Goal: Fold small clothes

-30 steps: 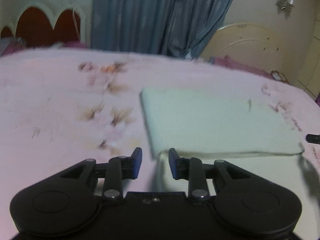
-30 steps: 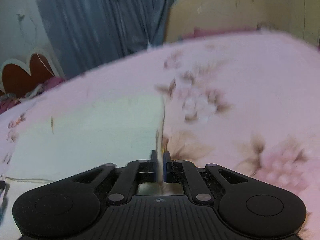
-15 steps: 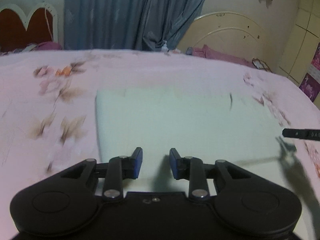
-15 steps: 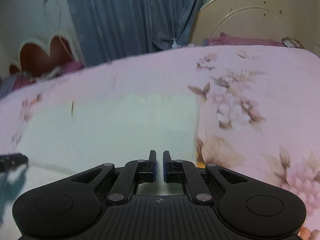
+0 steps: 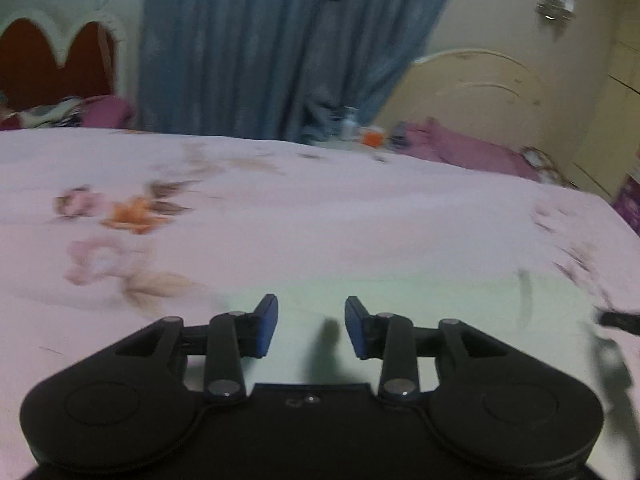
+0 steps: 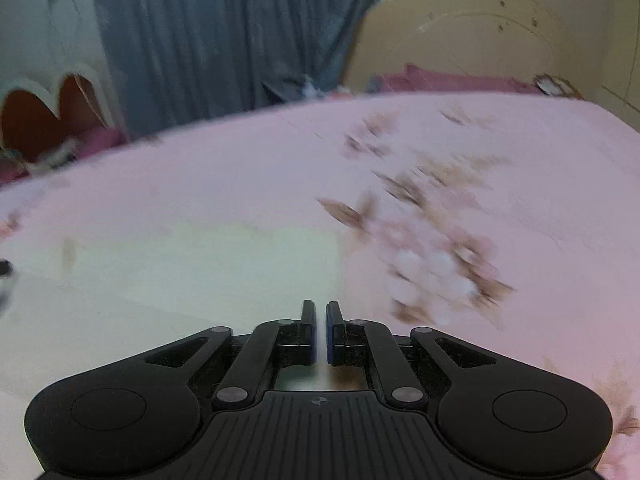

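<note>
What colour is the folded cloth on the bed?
The cloth is pale mint green, plain, on a pink flowered bedsheet. The right wrist view shows it best.
</note>
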Available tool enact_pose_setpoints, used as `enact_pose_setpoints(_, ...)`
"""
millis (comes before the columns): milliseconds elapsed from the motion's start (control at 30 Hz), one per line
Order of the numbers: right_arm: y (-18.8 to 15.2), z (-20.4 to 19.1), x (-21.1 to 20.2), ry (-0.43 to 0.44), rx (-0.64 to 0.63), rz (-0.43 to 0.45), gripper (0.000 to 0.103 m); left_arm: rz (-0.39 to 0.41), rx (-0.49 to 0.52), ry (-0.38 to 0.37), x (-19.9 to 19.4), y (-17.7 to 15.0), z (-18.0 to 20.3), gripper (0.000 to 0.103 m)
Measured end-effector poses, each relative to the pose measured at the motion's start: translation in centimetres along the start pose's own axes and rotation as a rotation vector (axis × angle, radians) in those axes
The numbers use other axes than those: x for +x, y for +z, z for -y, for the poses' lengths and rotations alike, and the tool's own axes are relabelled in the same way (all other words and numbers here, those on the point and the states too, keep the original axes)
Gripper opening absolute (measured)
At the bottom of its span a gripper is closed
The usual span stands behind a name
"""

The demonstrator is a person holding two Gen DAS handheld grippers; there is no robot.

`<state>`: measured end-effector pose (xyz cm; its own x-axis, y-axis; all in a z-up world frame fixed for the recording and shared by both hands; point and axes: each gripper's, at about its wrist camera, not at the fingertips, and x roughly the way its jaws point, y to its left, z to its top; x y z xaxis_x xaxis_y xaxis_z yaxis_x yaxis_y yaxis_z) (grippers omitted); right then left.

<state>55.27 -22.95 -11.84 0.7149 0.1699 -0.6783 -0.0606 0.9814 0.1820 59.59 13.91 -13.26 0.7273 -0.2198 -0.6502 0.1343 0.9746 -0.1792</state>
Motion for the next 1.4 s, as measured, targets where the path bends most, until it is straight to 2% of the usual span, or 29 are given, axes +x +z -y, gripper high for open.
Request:
enact_pose_setpoints(133, 0.0, -7.4, 1.5, 0.157, -0.114, -0.044, 0.004, -0.020, 0.050, -0.050, 0.3, -1.7, 4.7, 0.037)
enact_pose_setpoints(267, -1.1, -11.2, 2.9, 0.202, -0.193, -0.089, 0.004, -0.057, 0.035, -0.043, 0.7, -3.3, 5.4, 0.037)
enact_pose_setpoints(367, -1.8, -10.0, 2.3, 0.169, -0.204, -0.092, 0.004, -0.047, 0.035, -0.033, -1.3, -4.9, 3.8, 0.035)
enact_pose_setpoints(467, -2.1, -6.5, 1.3, 0.049, -0.181, -0.078, 0.004, -0.038, 0.026, -0.025, -3.9, -6.9, 1.9, 0.034)
enact_pose_setpoints(600, -3.0, -3.6, -0.4, -0.037, -0.178, -0.079, 0.004, -0.019, 0.074, 0.016, -6.8, -8.4, 2.0, 0.034)
enact_pose_setpoints(667, -3.1, -4.1, -1.7, -0.056, -0.185, -0.046, 0.004, 0.004, 0.079, 0.041, -7.8, -8.2, 2.7, 0.036)
enact_pose_setpoints(733, -3.3, -5.5, -3.5, -0.007, -0.172, -0.002, 0.005, 0.035, 0.076, 0.033, -8.4, -7.9, 3.5, 0.037)
enact_pose_setpoints(800, -3.8, -7.4, -4.0, 0.098, -0.146, -0.012, 0.005, 0.040, 0.087, 0.007, -8.2, -7.6, 4.7, 0.037)
enact_pose_setpoints(867, -4.3, -9.2, -3.5, 0.157, -0.136, -0.038, 0.005, 0.034, 0.094, -0.021, -7.5, -7.2, 6.0, 0.037)
enact_pose_setpoints(1000, -5.2, -11.6, -3.1, 0.219, -0.141, -0.062, 0.005, 0.020, 0.104, -0.061, -6.2, -7.1, 7.6, 0.038)
enact_pose_setpoints(1100, -5.8, -12.6, -2.7, 0.260, -0.159, -0.092, 0.005, -0.030, 0.080, -0.096, -5.1, -8.0, 8.2, 0.035)
enact_pose_setpoints(1167, -6.0, -12.3, -2.4, 0.244, -0.169, -0.099, 0.005, -0.047, 0.081, -0.094, -4.5, -8.6, 8.3, 0.037)
enact_pose_setpoints(1267, -6.7, -11.5, -3.2, 0.225, -0.191, -0.095, 0.005, -0.014, 0.142, -0.059, -5.2, -9.2, 8.4, 0.038)
enact_pose_setpoints(1333, -6.6, -10.2, -3.7, 0.137, -0.216, -0.063, 0.005, 0.004, 0.127, -0.021, -6.0, -9.1, 7.0, 0.038)
enact_pose_setpoints(1400, -6.4, -6.9, -4.3, 0.037, -0.136, -0.049, 0.005, 0.011, 0.090, 0.026, -6.6, -9.1, 4.3, 0.037)
